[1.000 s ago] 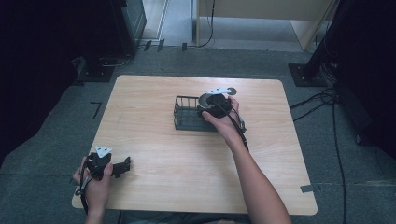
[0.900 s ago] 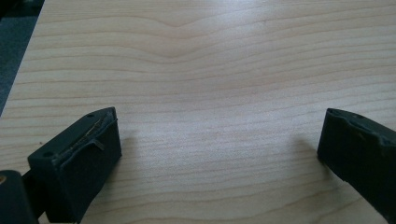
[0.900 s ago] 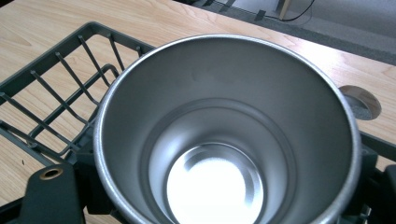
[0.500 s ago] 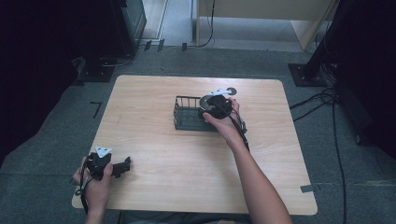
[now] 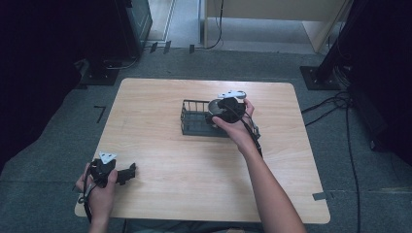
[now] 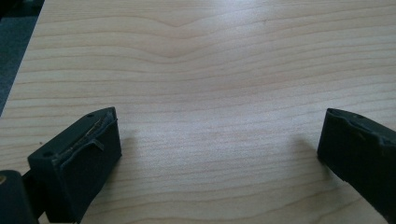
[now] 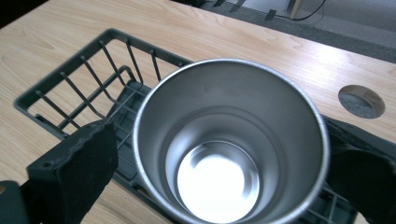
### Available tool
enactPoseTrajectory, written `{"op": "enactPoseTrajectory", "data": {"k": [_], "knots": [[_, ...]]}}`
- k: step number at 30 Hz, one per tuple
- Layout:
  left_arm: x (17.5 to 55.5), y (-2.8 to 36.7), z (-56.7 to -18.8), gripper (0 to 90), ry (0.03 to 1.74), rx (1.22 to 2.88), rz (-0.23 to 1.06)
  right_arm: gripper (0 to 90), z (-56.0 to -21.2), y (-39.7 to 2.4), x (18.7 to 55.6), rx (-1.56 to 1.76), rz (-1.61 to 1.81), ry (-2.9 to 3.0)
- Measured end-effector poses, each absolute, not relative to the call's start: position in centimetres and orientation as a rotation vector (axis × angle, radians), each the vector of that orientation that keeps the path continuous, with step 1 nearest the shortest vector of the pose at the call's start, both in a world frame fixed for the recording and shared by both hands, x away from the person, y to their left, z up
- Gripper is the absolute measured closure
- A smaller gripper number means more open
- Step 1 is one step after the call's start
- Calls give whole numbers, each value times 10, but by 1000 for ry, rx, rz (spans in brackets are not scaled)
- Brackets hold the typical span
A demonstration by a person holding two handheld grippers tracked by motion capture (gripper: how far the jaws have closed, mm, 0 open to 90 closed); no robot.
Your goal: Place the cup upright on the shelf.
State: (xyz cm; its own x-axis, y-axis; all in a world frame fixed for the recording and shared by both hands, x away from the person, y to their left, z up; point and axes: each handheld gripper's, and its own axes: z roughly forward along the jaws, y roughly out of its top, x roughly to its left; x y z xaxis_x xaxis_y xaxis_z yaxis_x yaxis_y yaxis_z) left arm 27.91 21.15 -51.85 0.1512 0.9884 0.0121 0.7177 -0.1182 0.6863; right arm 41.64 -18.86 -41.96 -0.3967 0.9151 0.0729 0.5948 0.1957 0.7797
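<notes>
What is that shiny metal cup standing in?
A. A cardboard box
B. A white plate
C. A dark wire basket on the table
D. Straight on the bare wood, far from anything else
C: in the right gripper view the steel cup stands upright inside the dark wire basket, whose bars and floor show around its base, and the basket rests on the wooden table.

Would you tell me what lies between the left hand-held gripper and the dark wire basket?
Only bare wooden table separates the left hand-held gripper from the dark wire basket, as the high view shows.
</notes>
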Motion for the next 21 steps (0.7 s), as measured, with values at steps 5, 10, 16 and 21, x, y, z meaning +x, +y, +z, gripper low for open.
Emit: {"op": "enactPoseTrajectory", "data": {"k": [5, 10, 16, 21], "knots": [[279, 211, -518, 0, 1621, 1898, 658, 0, -411, -194, 408, 1390, 1065, 2055], [279, 211, -518, 0, 1622, 1898, 658, 0, -406, -203, 396, 1380, 1073, 2037], [279, 211, -518, 0, 1621, 1898, 658, 0, -404, -217, 383, 1403, 1079, 2008], [279, 211, -519, 0, 1621, 1898, 658, 0, -403, -230, 370, 1422, 1084, 1986]]}}
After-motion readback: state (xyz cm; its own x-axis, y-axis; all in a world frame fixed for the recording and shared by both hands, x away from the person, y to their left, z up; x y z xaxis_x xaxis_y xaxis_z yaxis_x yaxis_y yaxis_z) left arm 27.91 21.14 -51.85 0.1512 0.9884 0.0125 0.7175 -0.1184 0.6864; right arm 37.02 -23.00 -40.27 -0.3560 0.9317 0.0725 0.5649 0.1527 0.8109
